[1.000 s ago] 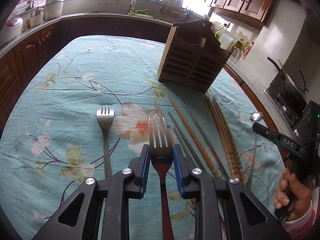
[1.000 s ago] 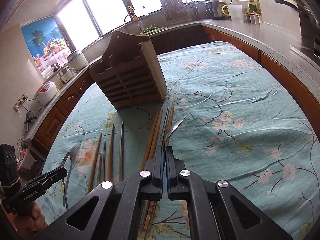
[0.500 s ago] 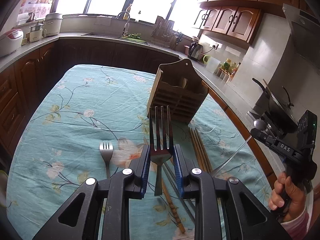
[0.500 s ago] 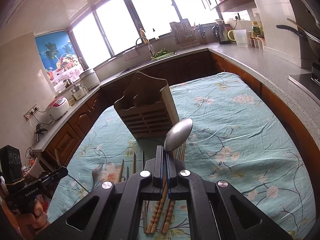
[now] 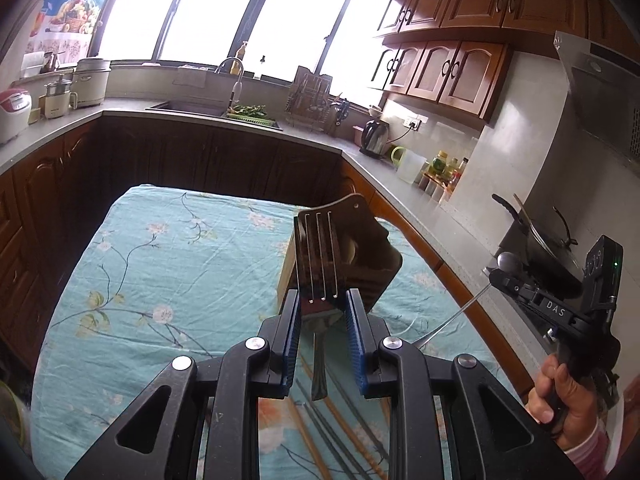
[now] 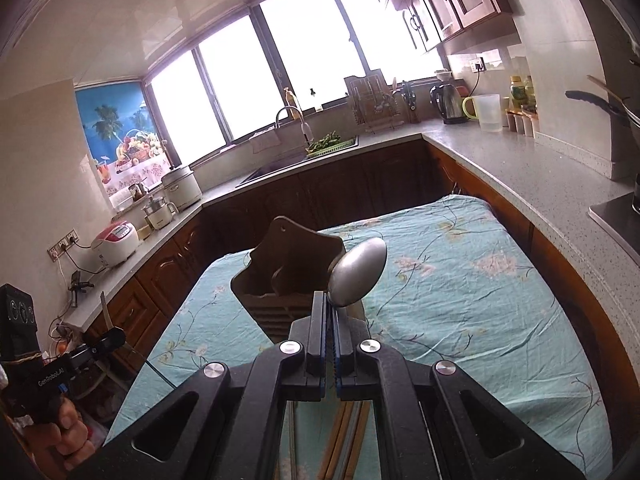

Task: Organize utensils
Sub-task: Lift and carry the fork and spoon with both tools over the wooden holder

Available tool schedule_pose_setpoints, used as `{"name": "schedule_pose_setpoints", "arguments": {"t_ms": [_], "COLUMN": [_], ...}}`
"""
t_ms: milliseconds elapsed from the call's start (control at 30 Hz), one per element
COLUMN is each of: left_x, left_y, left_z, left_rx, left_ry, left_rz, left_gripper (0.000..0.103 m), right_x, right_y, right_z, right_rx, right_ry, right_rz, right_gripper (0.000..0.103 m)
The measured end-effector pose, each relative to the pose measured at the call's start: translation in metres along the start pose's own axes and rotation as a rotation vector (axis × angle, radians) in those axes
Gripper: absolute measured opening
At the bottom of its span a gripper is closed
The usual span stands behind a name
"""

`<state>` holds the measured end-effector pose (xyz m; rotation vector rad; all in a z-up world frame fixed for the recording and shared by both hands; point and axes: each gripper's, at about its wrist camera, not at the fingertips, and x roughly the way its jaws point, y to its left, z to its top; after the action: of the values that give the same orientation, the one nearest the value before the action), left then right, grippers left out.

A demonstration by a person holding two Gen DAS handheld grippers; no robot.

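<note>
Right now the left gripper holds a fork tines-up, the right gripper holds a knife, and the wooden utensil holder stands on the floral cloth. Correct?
Not quite. The right gripper holds a spoon, not a knife; the right wrist view shows its rounded bowl above the shut jaws. The left gripper does hold a fork tines-up, and the wooden utensil holder stands on the floral cloth.

We see the wooden utensil holder [image 5: 340, 256] standing toward the table's [image 5: 168, 264] far right part, the one tall obstacle on it. The cloth to its left, out to the left edge and far edge, lies bare and passable. Chopsticks [image 5: 336, 432] lie flat along the near edge, beneath us. In the right wrist view the stretch toward the right edge [image 6: 500, 300] is bare too.
</note>
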<state>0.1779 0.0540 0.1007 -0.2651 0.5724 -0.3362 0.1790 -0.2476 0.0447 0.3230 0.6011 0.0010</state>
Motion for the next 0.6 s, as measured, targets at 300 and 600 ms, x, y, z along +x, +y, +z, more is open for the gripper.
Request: {"name": "schedule_pose_setpoints", "arguments": {"t_ms": [300,600], "left_x": [0.054,0.145], "left_y": [0.008,0.023], "left_z": [0.051,0.082], "left_rx": [0.019,-0.01], "left_ry": [-0.078,-0.067], "left_rz": [-0.01,-0.003], "left_gripper": [0.02,0.02], "right_x": [0.033,0.093], "right_y": [0.009,0.016], "right_z": [0.056,0.079], "right_rx": [-0.051,-0.141], "right_ry": [-0.088,-0.058], "right_rz": [-0.026,-0.083], "right_gripper": [0.002,0.002]}}
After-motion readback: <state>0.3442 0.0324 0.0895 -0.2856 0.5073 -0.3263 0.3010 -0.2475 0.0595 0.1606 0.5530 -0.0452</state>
